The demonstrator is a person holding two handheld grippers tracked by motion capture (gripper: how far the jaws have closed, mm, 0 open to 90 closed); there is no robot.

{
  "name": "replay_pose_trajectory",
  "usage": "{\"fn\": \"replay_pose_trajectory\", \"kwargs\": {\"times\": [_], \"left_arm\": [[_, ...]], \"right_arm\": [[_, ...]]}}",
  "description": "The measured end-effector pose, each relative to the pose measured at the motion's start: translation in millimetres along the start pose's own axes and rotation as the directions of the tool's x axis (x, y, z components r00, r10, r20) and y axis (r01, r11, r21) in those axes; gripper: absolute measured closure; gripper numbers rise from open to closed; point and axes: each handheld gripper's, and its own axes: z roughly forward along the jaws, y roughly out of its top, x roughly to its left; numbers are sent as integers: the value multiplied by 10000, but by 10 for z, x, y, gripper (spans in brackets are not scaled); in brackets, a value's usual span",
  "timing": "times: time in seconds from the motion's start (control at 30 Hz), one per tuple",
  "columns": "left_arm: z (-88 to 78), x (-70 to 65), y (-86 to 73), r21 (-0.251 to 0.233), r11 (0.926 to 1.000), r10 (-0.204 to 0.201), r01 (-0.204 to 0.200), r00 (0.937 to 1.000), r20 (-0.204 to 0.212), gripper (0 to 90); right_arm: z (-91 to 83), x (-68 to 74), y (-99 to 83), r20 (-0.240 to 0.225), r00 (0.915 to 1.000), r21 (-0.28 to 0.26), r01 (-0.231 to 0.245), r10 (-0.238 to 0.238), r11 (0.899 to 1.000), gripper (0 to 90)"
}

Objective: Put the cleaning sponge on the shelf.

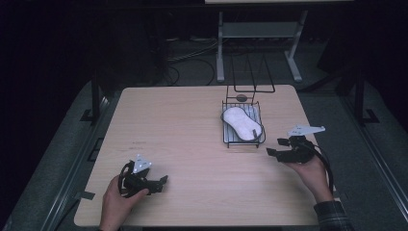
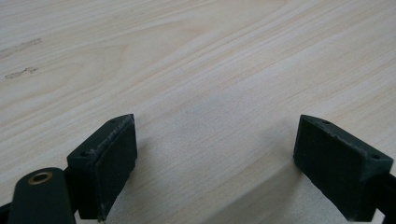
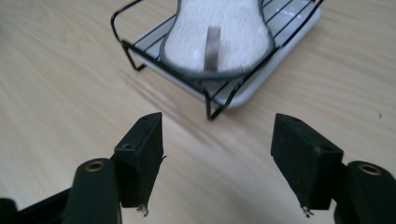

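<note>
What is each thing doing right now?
Sponge: lying flat in the rack.
Rack: upright on the table, handle folded back.
Left hand-held gripper: open, nothing inside.
Right hand-held gripper: open, nothing inside, beside the rack.
Table: bare wood.

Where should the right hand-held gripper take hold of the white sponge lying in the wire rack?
Probably at the narrow waist of the white sponge, coming from above: it lies flat in the wire rack, whose raised rim blocks a level approach from the sides.

sponge [image 1: 242, 123]: white, grey trim | rack [image 1: 226, 137]: black wire | table [image 1: 183, 130]: pale wood grain
</note>
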Motion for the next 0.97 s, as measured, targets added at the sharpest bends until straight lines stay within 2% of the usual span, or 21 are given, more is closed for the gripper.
{"fn": "replay_pose_trajectory", "kwargs": {"times": [0.1, 0.13, 0.27, 0.43, 0.57, 0.8, 0.97], "left_arm": [[-1, 1, 0, 13, 10000, 19, -19, 10000, 3, 127], [-2, 1, 0, 27, 10000, 20, -20, 10000, 5, 127], [0, 2, -1, 4, 10000, 34, -34, 10000, -4, 127], [0, 2, -1, 5, 10000, 32, -32, 10000, -4, 127], [0, 2, -1, 3, 10000, 31, -31, 10000, -3, 127], [0, 2, -1, 1, 10000, 29, -29, 10000, -5, 127], [0, 2, -1, 4, 10000, 32, -32, 10000, -7, 127]], "right_arm": [[-39, 28, -83, 48, 9999, -7, -117, 117, 9999, 334], [-64, 51, -163, 89, 10000, 72, -43, 43, 10000, 332], [-100, 89, -264, 192, 9998, 275, -79, 74, 9996, 312], [-173, 135, -441, 515, 9981, 315, -362, 345, 9988, 260], [-191, 157, -543, 493, 9975, 425, -521, 500, 9977, 246], [-228, 230, -734, 777, 9968, 877, -246, 177, 9958, 230], [-221, 256, -778, 902, 9959, 1151, -103, -1, 9933, 216]]}}
